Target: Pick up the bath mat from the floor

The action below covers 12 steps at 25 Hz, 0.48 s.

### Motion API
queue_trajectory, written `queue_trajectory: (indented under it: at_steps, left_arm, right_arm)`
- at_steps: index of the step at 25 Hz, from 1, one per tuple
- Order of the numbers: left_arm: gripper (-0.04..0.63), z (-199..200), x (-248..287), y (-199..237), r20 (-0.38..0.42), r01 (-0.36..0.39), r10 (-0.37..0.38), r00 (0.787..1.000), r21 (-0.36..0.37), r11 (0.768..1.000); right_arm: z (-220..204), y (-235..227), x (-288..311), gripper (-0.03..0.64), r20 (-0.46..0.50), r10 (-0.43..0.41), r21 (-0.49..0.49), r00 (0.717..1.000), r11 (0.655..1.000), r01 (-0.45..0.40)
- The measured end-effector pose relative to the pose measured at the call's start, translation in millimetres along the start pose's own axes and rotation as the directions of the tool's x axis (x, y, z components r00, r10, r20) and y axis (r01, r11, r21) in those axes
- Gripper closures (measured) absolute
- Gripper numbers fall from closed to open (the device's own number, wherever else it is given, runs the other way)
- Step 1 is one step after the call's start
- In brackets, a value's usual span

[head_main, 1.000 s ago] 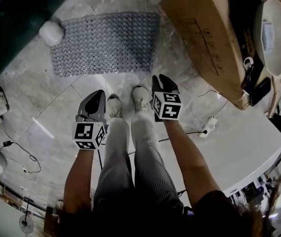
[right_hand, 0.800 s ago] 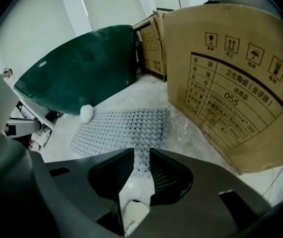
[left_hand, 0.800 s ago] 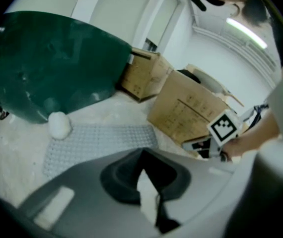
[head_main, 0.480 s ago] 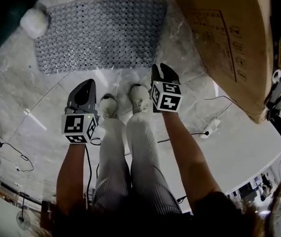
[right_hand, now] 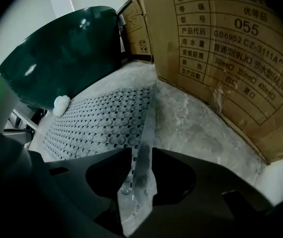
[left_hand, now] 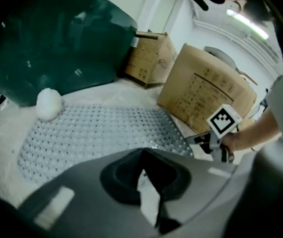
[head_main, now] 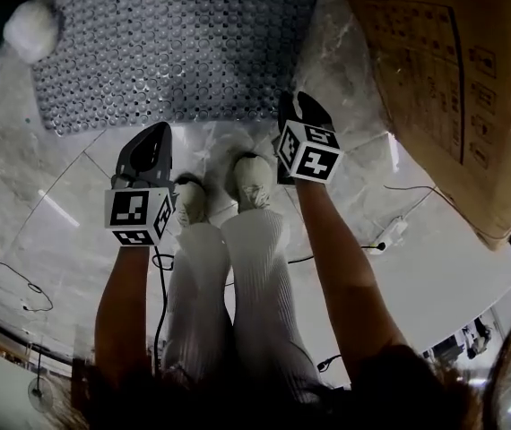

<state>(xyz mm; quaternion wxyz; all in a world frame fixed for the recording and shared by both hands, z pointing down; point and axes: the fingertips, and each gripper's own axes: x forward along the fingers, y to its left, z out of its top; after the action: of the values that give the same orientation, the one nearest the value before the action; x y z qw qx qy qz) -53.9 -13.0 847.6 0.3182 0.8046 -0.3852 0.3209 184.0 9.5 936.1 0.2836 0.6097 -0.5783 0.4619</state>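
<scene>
The grey bath mat [head_main: 175, 47], studded with round suction cups, lies flat on the marble floor ahead of my feet. My left gripper [head_main: 154, 134] hovers just short of its near edge, with only pale floor showing through the slim gap in its jaws [left_hand: 142, 157]. My right gripper [head_main: 297, 104] hangs over the mat's near right corner. Its jaws are opening, and the mat's smooth right border [right_hand: 149, 118] shows through their gap [right_hand: 141, 155] without either pad pressing on it. The left gripper view also catches the right gripper [left_hand: 203, 140] beside the mat [left_hand: 97, 133].
A white fluffy ball [head_main: 30, 30] rests on the mat's far left corner. A large cardboard box [head_main: 453, 79] stands close on the right, a dark green tub [right_hand: 62, 53] behind the mat. Cables and a plug strip [head_main: 390, 233] trail on the floor behind my shoes [head_main: 251, 182].
The view has closed in on the mat. Both grippers have advanced toward its near edge, and the right one has come over the near right corner.
</scene>
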Motion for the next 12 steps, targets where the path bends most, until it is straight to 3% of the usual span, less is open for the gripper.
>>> queue_trajectory:
  at_steps: [12]
  left_arm:
    - [0.588, 0, 39, 18, 0.035, -0.004, 0.003, 0.999, 0.023, 1.000]
  right_arm:
    - [-4, -5, 47, 0.471, -0.016, 0.066, -0.010, 0.998, 0.998, -0.066]
